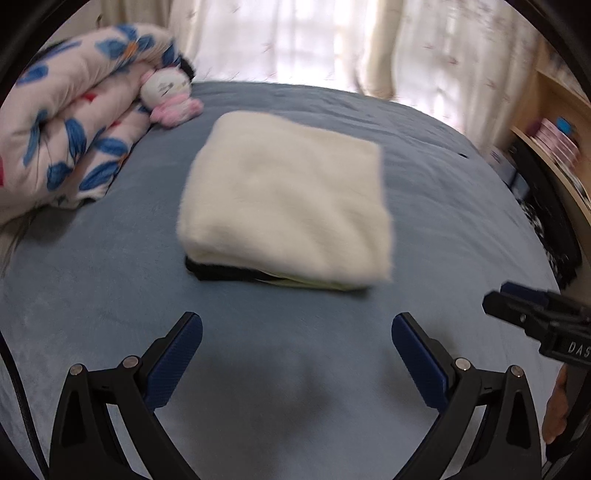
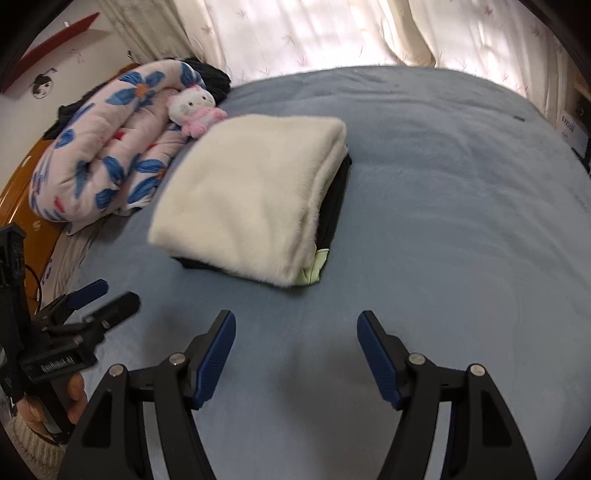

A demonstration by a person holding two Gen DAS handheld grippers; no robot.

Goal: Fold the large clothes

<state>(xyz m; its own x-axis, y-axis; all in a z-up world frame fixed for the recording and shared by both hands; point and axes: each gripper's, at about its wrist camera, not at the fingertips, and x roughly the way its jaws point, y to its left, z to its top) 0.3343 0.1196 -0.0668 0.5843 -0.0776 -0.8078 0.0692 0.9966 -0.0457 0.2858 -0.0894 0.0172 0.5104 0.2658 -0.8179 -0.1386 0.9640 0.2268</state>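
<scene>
A cream fluffy garment (image 1: 284, 199) (image 2: 251, 195) lies folded into a thick rectangle on the blue bed, with a black lining and a pale green edge (image 2: 316, 271) showing underneath. My left gripper (image 1: 295, 325) hangs open above the bedsheet, short of the bundle's near edge, nothing between its fingers. My right gripper (image 2: 295, 325) is also open and empty, off the bundle's near right corner. Each gripper shows at the edge of the other's view: the right gripper (image 1: 517, 310) at right, the left gripper (image 2: 99, 301) at lower left, held by a hand (image 2: 74, 395).
A rolled floral quilt (image 1: 70, 133) (image 2: 107, 147) and a pink-and-white plush toy (image 1: 168, 98) (image 2: 195, 109) lie at the bed's far left. Curtains (image 2: 332, 33) hang behind the bed. A wooden shelf (image 1: 554, 136) stands at the right. The blue sheet (image 2: 461, 221) spreads to the right of the bundle.
</scene>
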